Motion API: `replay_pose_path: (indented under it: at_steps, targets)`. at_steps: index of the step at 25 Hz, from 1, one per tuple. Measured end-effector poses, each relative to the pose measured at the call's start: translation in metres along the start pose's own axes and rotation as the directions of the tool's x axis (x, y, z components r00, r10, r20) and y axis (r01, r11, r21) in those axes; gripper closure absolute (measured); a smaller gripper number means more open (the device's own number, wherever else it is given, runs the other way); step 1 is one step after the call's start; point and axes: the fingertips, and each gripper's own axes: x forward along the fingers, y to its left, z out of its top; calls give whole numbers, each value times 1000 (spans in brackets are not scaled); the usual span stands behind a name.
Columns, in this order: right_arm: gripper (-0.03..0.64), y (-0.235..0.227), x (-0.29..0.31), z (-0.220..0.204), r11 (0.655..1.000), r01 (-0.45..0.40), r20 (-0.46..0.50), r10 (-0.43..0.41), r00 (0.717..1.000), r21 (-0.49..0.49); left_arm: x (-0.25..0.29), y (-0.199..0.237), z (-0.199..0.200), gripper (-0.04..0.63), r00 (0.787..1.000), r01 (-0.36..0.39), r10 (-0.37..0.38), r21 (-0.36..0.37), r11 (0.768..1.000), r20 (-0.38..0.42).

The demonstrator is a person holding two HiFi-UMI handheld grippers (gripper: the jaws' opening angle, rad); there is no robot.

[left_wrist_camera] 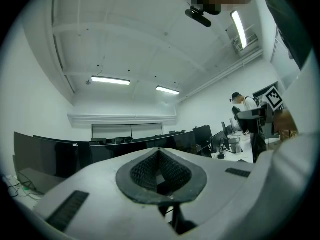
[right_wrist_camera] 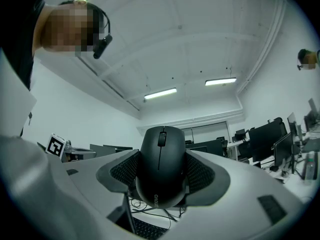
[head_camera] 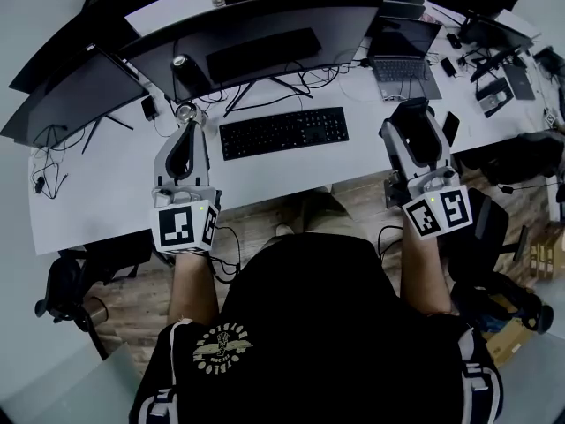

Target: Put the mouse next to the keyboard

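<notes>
The mouse [right_wrist_camera: 161,170] is off the desk [head_camera: 97,197], pinched across its 2 flanks by the ribbed pads of the right gripper [head_camera: 412,120]. Its nose and scroll wheel point up towards the ceiling lights, and it sits out to the right of the keyboard [head_camera: 284,132].

From here it looks like a light, rigid plastic shell, smooth and rounded. I'd guess it could slip if squeezed near the tapering ends, so the waist, where it is held, seems the sensible place. No cable shows.

The left gripper [left_wrist_camera: 160,176] is held up too, over the desk left of the keyboard, with its jaws drawn together on nothing.

I count 1 mouse, 1 keyboard, 2 grippers, and 1 open laptop [head_camera: 402,56] further back on the right.
</notes>
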Motion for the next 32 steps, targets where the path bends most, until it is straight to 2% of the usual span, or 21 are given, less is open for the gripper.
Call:
replay_pose_path:
  at_steps: [5,10,17,32]
  targets:
    - [328,-11,19,-13,1000,-15,-27,15,1000,2,14,2,-7,594,1000,-13,13,0,1000,-11]
    - [328,-23,42,-39,1000,-22,-96,22,995,9,27,12,-11,594,999,-41,41,-4,999,-21]
    - [328,-51,62,-80,998,-21,-168,29,985,53,52,3,-23,594,998,-33,32,-18,999,-47]
    - [328,-95,78,-179,998,15,-393,13,919,66,82,-4,-45,594,995,-41,37,-38,998,-93]
